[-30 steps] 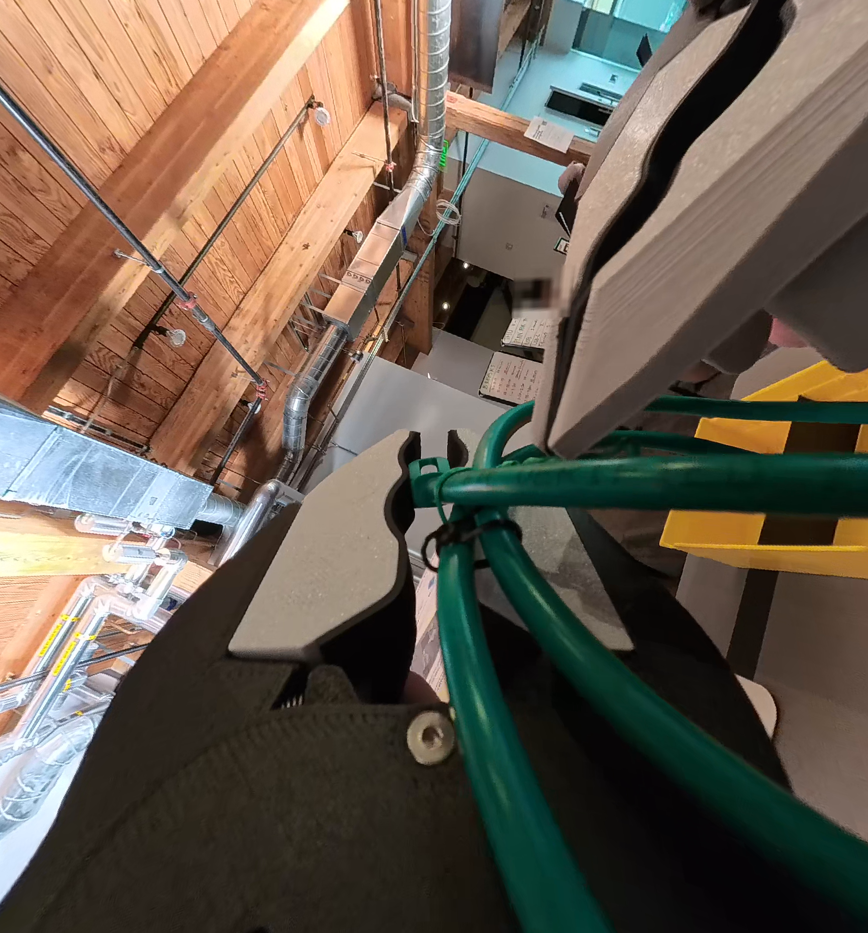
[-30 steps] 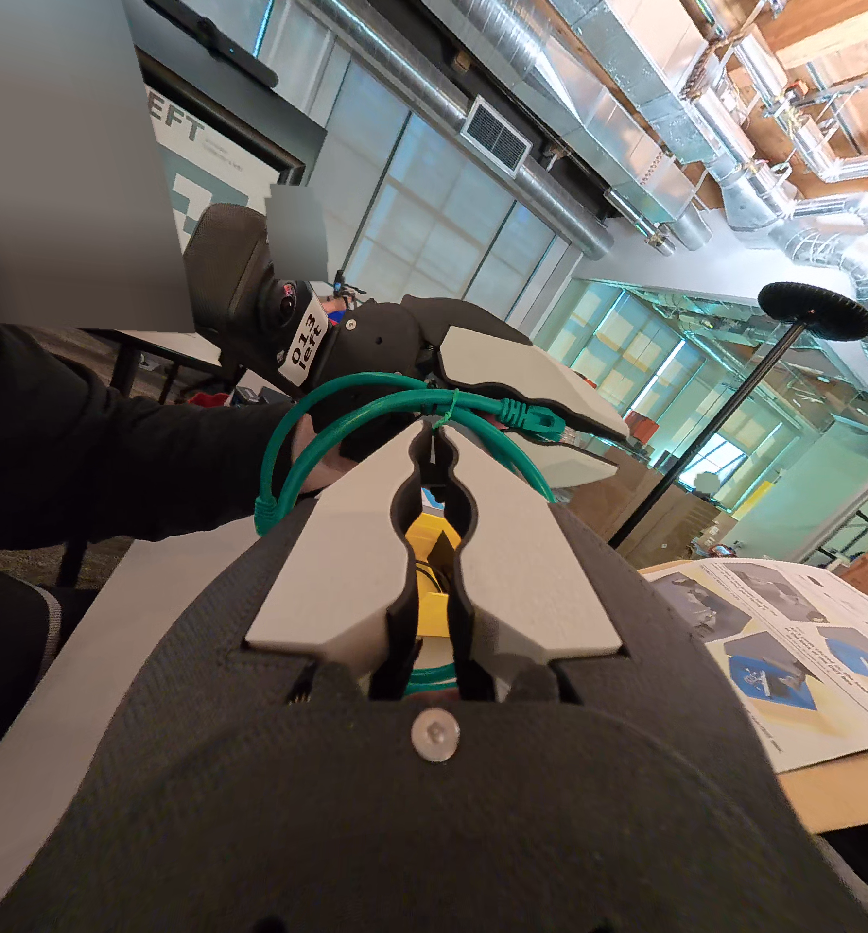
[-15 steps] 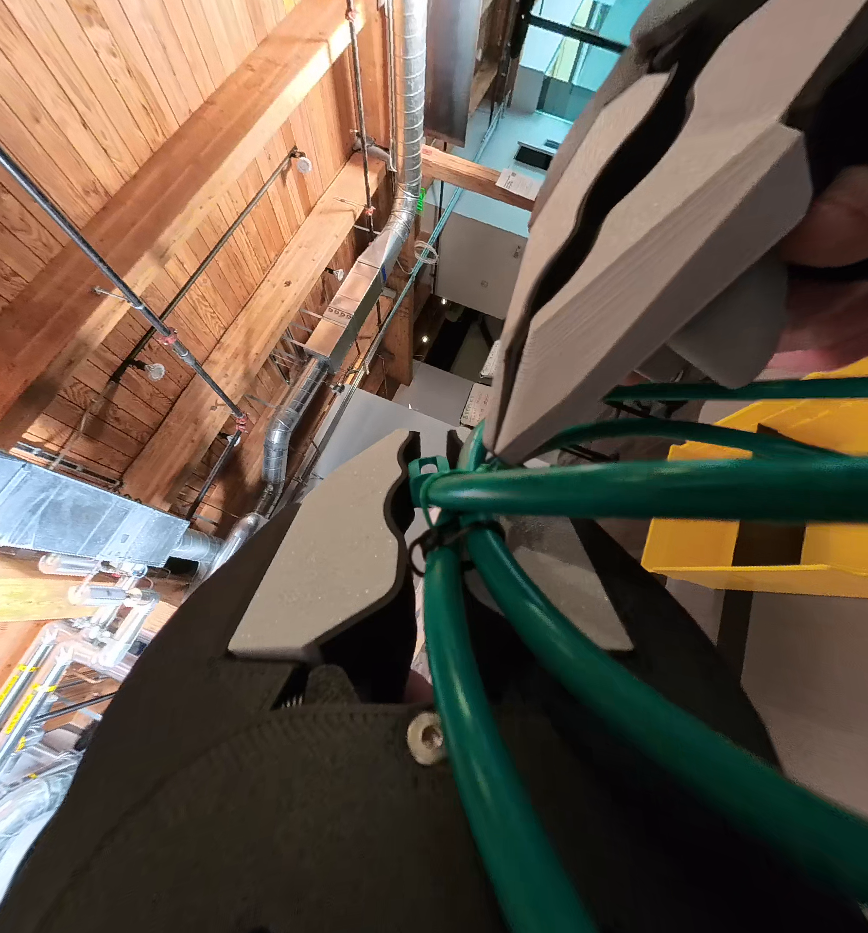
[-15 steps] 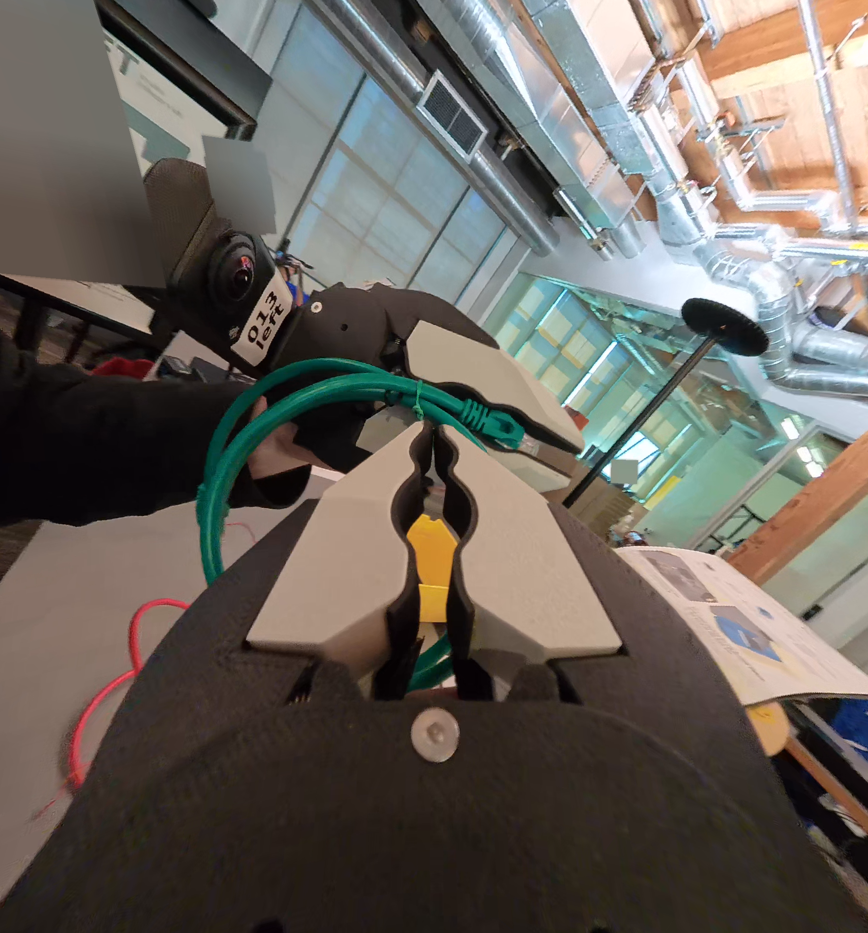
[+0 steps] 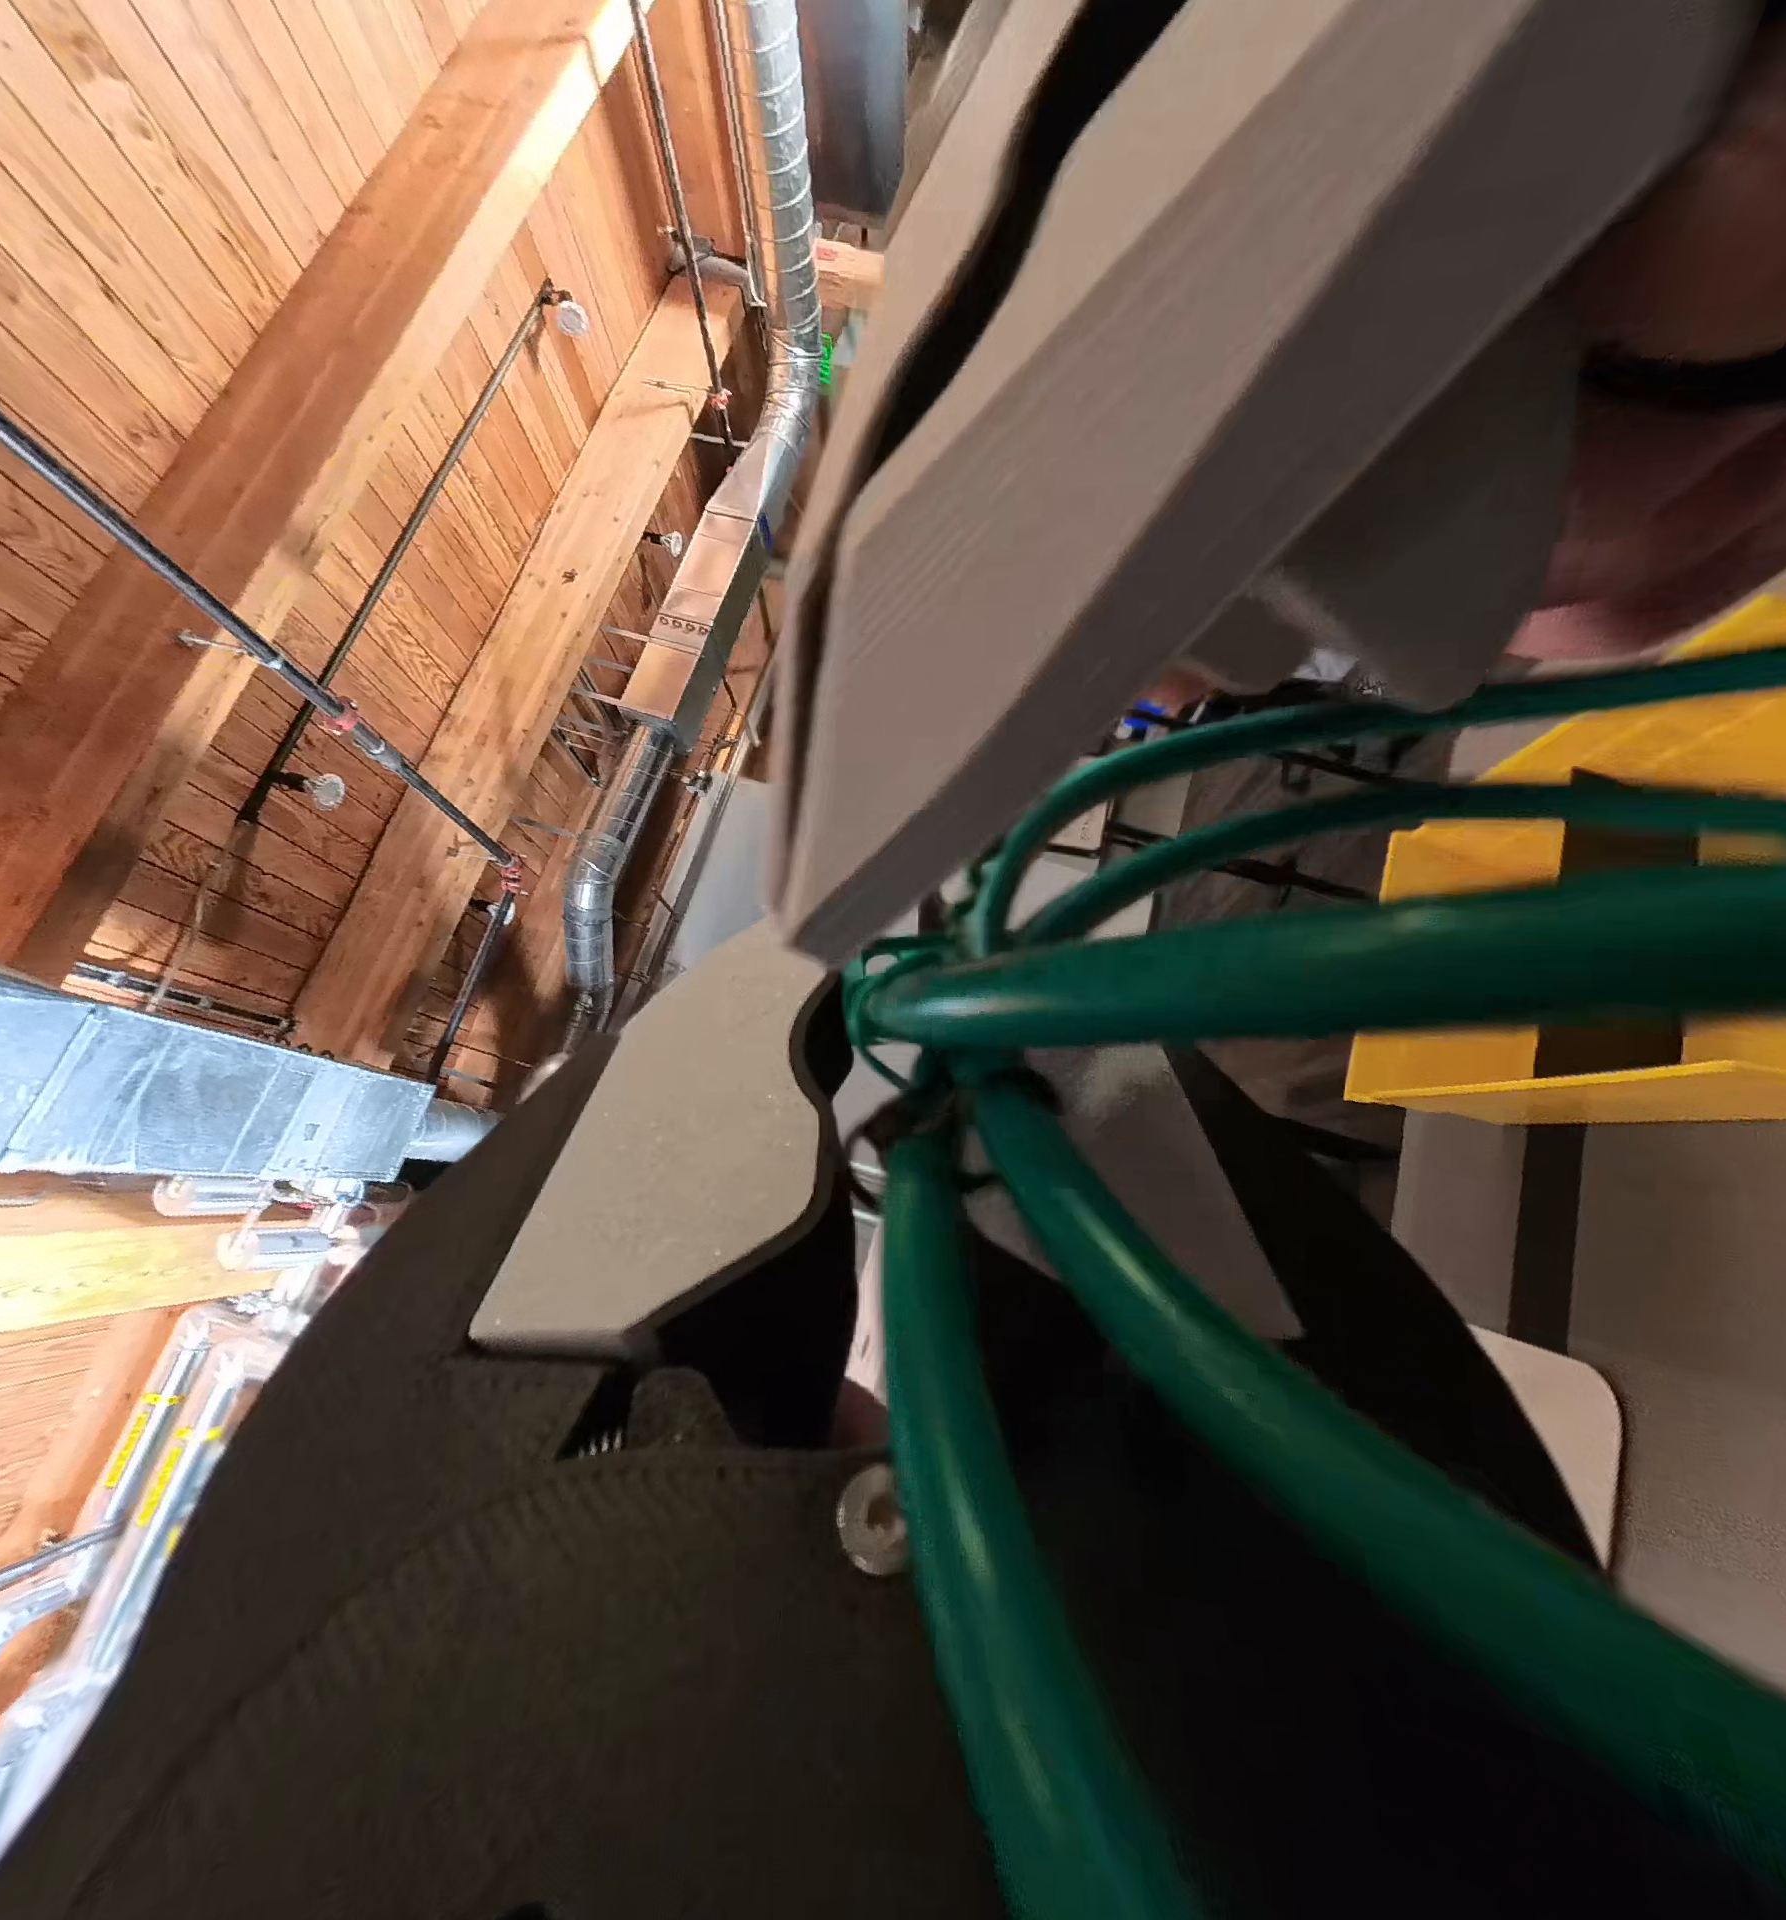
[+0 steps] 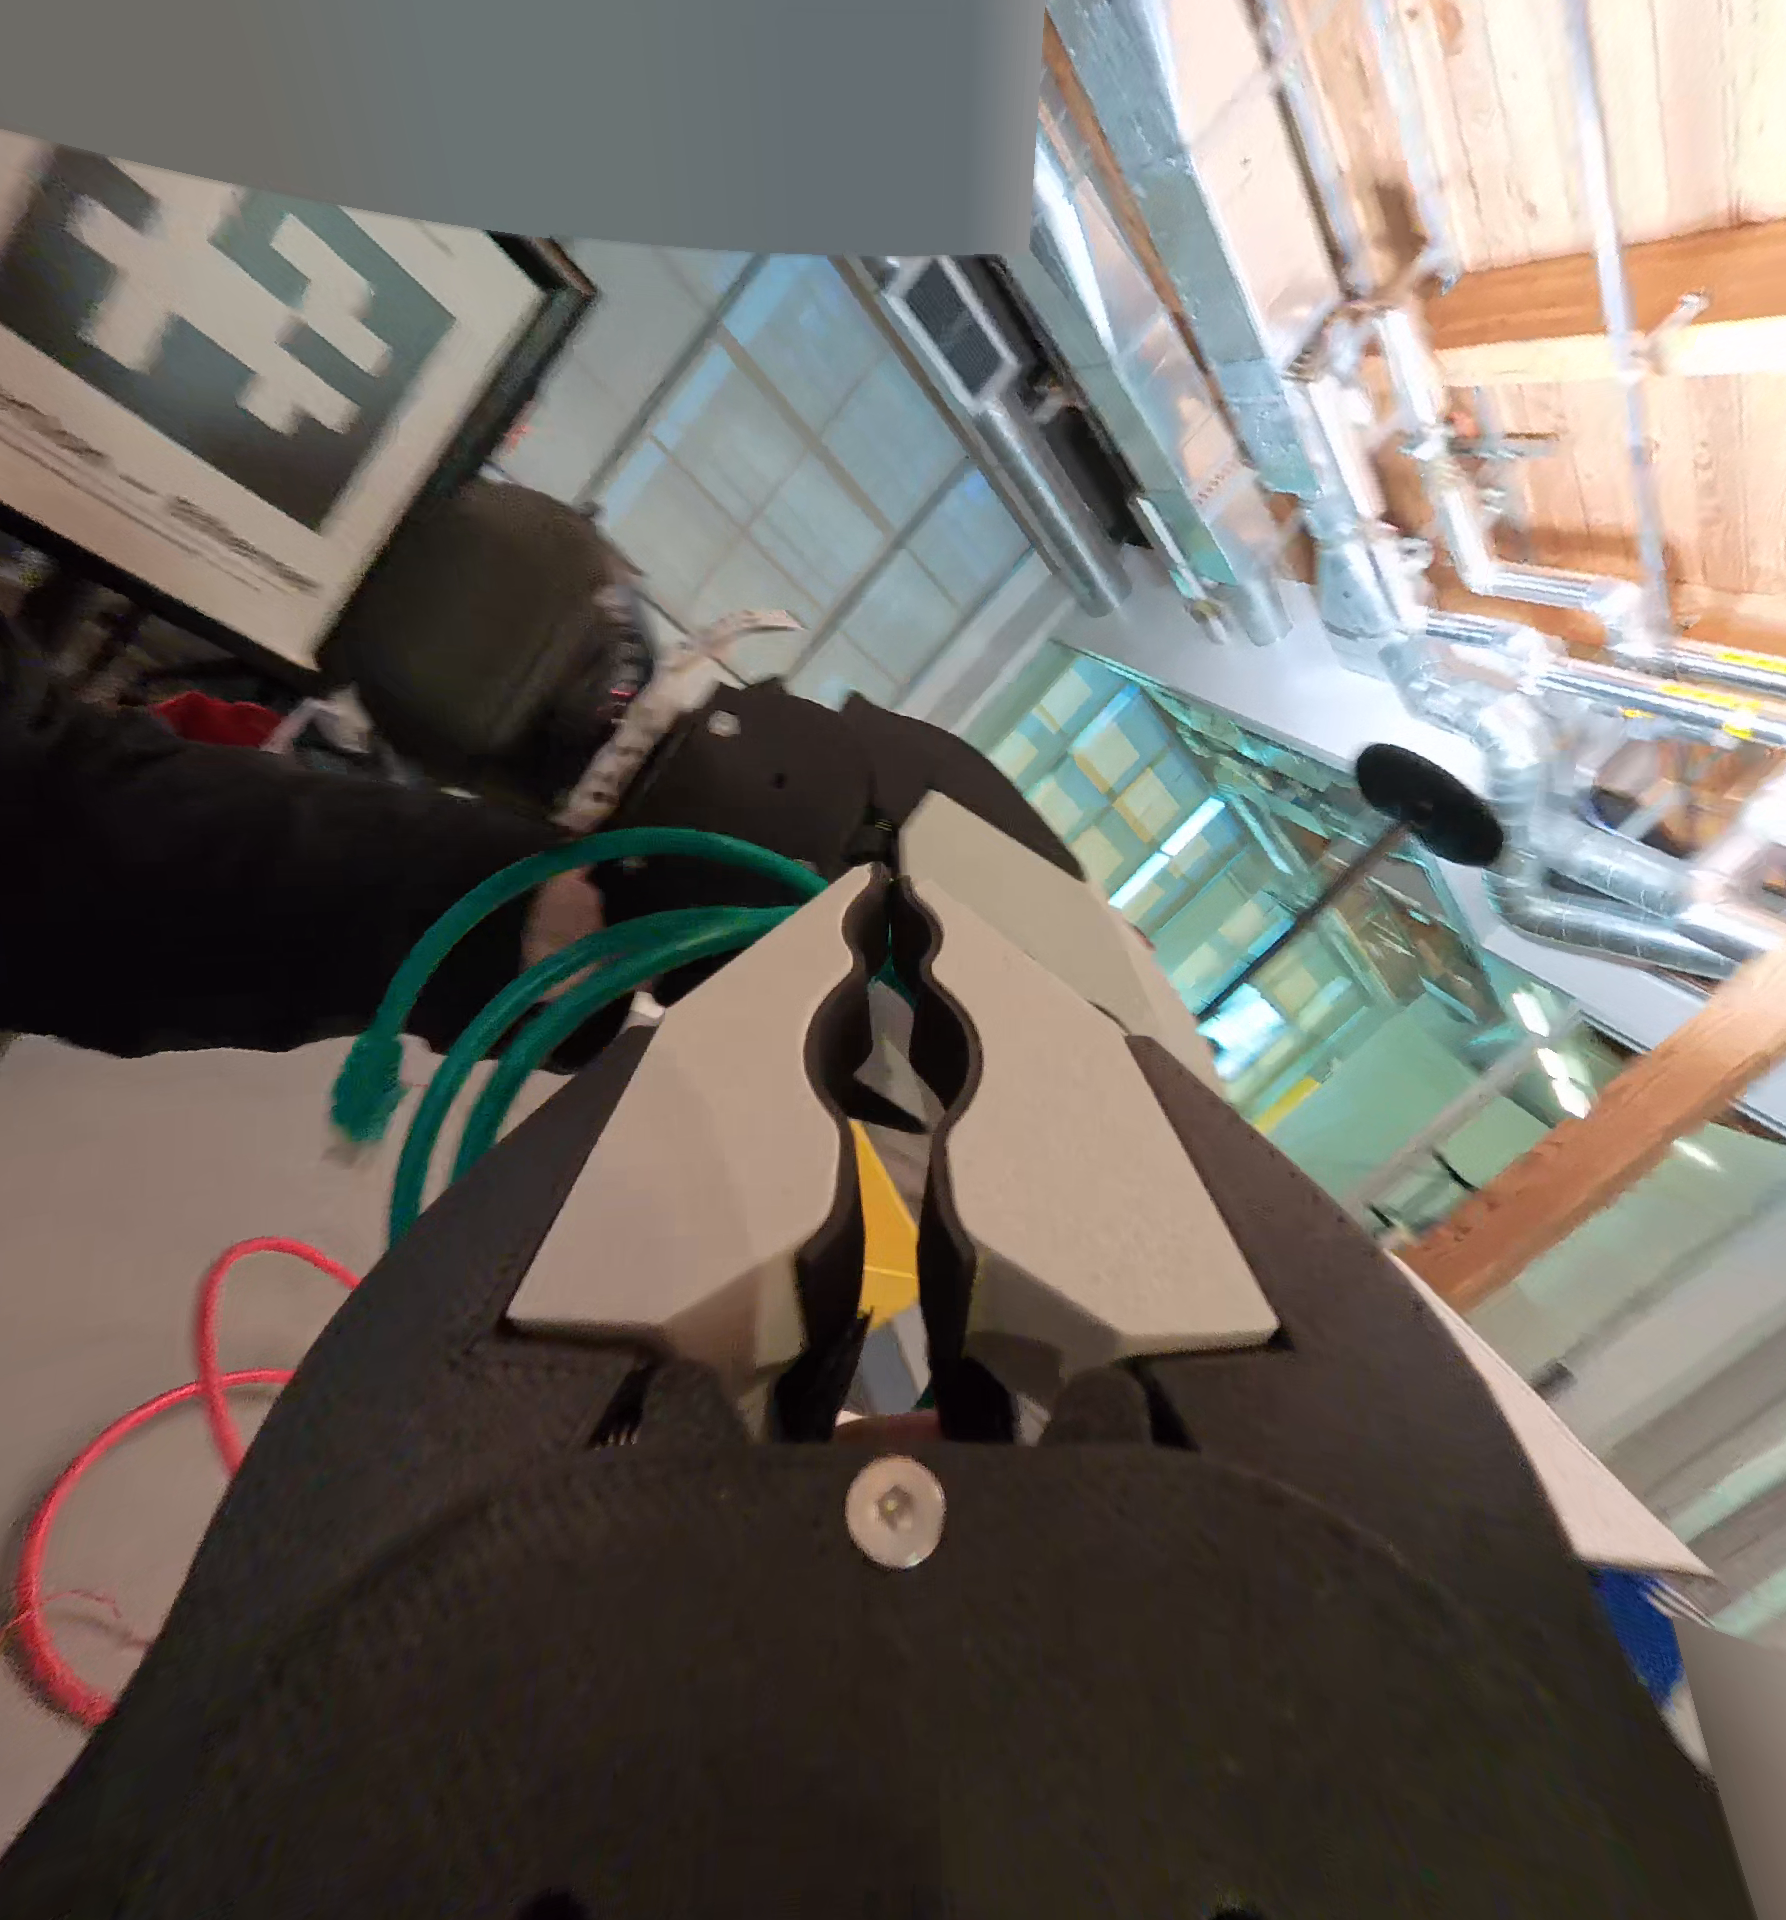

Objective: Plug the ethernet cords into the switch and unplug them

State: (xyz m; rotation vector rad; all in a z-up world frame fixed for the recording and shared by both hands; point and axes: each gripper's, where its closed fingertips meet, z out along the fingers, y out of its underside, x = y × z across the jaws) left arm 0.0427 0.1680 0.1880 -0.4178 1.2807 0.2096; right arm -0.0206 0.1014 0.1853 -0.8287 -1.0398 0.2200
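Left wrist view, left to right: wood plank ceiling (image 5: 245, 312) with metal ducting (image 5: 723, 582), then the left gripper (image 5: 868, 997) pointing up, its jaws closed on the bundled green ethernet cord (image 5: 1388, 966) right where a thin tie (image 5: 868, 997) binds the loops. Right gripper (image 5: 1128, 520) looms from the upper right, its tip at that same tie point. Yellow bin (image 5: 1595, 1081) at the right edge, behind the loops.

Right wrist view, left to right: red cord (image 6: 120, 1455) on the grey table (image 6: 89, 1195); green coil hanging with one green plug (image 6: 369, 1081) dangling free; right gripper (image 6: 884, 883) nearly closed, tips almost touching at the bundle. Cannot tell if it pinches the tie or the cord; the contact is hidden behind the tips. Left gripper (image 6: 920, 831) is just beyond.

No switch visible in either view. The cord is held in the air, still coiled.

Risks: frames are blurry, so the grippers look to be moving quickly. If the tie holds, pulling would tighten the loops or drag the cord from the left jaws. The dangling plug could catch on the red cord. Pinching near the plug could bend its clip.
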